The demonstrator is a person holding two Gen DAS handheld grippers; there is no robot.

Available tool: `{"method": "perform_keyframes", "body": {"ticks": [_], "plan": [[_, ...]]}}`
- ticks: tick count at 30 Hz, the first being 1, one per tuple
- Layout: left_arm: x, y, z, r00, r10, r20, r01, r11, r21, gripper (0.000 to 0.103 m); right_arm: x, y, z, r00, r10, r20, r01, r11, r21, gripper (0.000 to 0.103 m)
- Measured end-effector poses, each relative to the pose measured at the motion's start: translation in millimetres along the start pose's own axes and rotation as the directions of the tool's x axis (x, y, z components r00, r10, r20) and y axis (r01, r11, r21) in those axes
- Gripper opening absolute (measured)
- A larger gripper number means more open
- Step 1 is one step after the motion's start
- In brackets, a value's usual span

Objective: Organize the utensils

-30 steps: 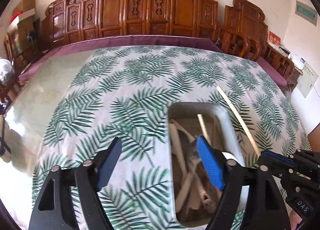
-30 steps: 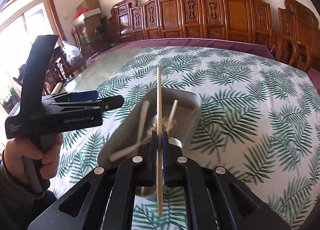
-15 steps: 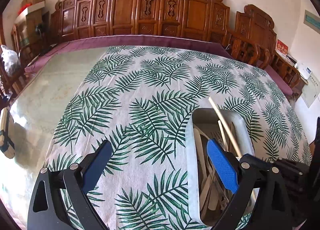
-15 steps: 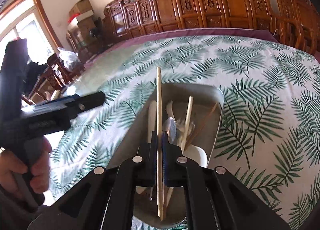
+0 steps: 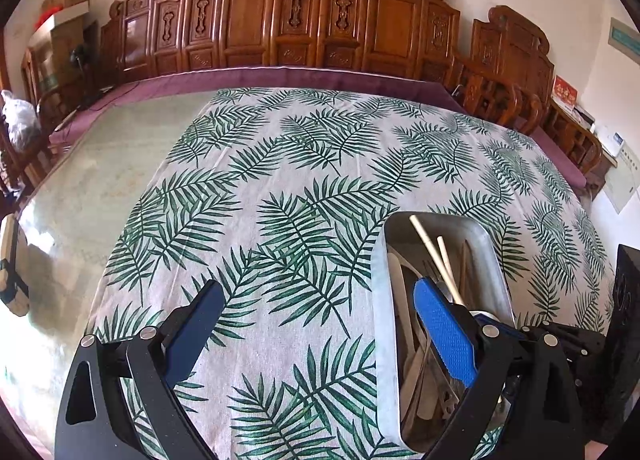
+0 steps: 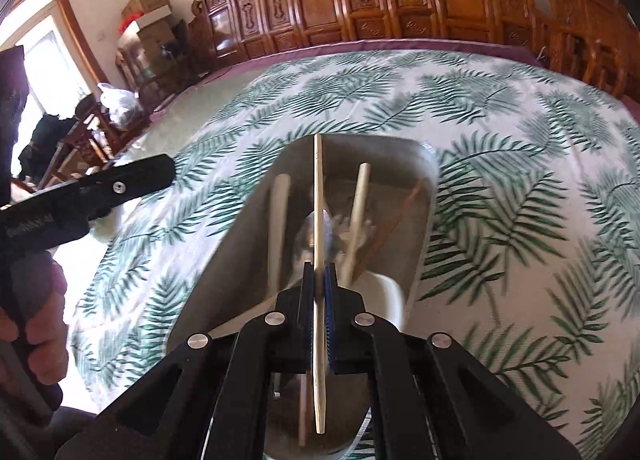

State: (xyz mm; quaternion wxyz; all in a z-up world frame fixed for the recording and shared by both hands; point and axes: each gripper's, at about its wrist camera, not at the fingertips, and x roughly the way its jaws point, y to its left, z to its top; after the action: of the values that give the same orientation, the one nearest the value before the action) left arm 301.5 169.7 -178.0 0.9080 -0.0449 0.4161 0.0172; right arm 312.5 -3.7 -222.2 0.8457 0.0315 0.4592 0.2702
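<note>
While the right gripper (image 6: 319,292) sank from above the table toward the grey tray (image 6: 424,164), its clamped jaws carried one pale chopstick (image 6: 319,220) over the utensils already inside, so a drop looked close. At the tray's left, the left gripper (image 5: 320,324) had spread wide, empty.

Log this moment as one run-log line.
right tool: shut on chopstick over tray | left tool: open, empty | chopstick not yet released

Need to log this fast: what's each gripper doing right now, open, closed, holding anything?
Left gripper: open, jaws just widened, nothing between them.
Right gripper: closed on a pale chopstick above the tray.
</note>
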Motion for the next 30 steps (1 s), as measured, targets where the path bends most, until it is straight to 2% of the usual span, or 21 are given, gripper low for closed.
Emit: {"method": "perform_keyframes", "body": {"ticks": [4, 7, 9, 14, 19, 20, 24, 30], "plan": [[1, -1, 0, 1.0, 0.0, 0.001, 0.0, 1.0, 0.0, 0.092, -1, 2, 0, 0.999, 0.041, -0.005, -0.041, 0.999, -0.005, 0.009], [2, -3, 0, 1.0, 0.001, 0.0, -0.001, 1.0, 0.003, 0.092, -9, 5, -1, 0.999, 0.04, 0.017, -0.04, 0.999, -0.028, 0.018], [0, -6, -1, 1.0, -0.001, 0.005, 0.001, 1.0, 0.009, 0.092, -17, 4, -1, 0.999, 0.039, 0.033, -0.038, 0.999, -0.031, 0.018], [-11, -16, -5, 1.0, -0.005, 0.026, 0.004, 1.0, 0.025, 0.092, -49, 1, -1, 0.996, 0.001, 0.085, 0.004, 0.998, -0.062, 0.018], [-29, -33, -13, 0.998, -0.006, 0.061, 0.003, 0.999, 0.041, 0.093, -86, -9, -7, 0.992, -0.037, 0.124, 0.044, 0.997, -0.058, 0.028], [-32, -37, -14, 0.998, -0.002, 0.063, -0.001, 0.999, 0.051, 0.095, -92, -11, -9, 0.99, -0.047, 0.13, 0.055, 0.997, -0.057, 0.032], [-48, -54, -23, 0.997, 0.011, 0.08, -0.017, 0.997, 0.078, 0.095, -119, -19, -17, 0.986, -0.072, 0.154, 0.079, 0.996, -0.039, 0.047], [-69, -79, -37, 0.997, -0.006, 0.072, -0.002, 0.995, 0.102, 0.095, -156, -36, -32, 0.974, -0.126, 0.19, 0.13, 0.991, -0.008, 0.073]]}}
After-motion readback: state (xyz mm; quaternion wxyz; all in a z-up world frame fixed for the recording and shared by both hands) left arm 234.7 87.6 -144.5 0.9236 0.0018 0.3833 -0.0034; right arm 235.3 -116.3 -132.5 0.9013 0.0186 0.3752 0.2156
